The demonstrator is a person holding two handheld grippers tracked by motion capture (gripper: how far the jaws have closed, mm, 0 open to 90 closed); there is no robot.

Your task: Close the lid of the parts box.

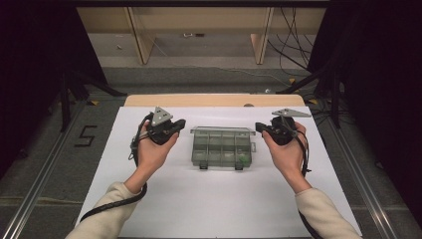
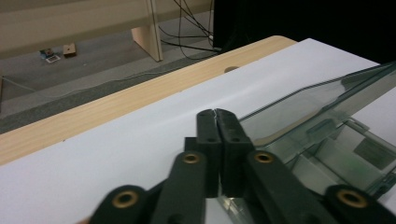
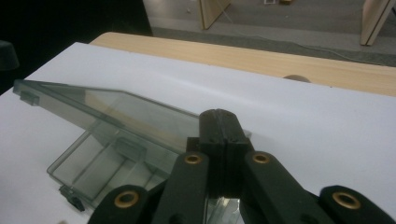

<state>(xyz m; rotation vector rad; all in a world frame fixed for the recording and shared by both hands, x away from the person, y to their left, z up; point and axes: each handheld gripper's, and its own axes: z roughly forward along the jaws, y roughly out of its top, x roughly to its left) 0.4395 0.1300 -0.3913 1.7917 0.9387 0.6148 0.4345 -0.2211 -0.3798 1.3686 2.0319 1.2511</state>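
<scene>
A clear, greenish plastic compartment box (image 1: 221,147) lies in the middle of the white sheet (image 1: 209,199), its lid raised at a slant and two dark latches at its near edge. My left gripper (image 1: 182,124) hovers just left of the box, jaws pressed together with nothing between them. In the left gripper view the shut tips (image 2: 217,114) sit beside the slanted lid (image 2: 317,102). My right gripper (image 1: 259,127) hovers just right of the box, also shut and empty. In the right gripper view its tips (image 3: 222,116) sit next to the lid (image 3: 121,112) and the box's compartments (image 3: 102,163).
The white sheet covers a light wooden table (image 1: 214,100) with a small round hole (image 3: 297,78) near its far edge. Beyond it are grey floor, wooden furniture legs (image 1: 142,42), black cables (image 1: 291,35) and dark stands (image 1: 67,94) on both sides.
</scene>
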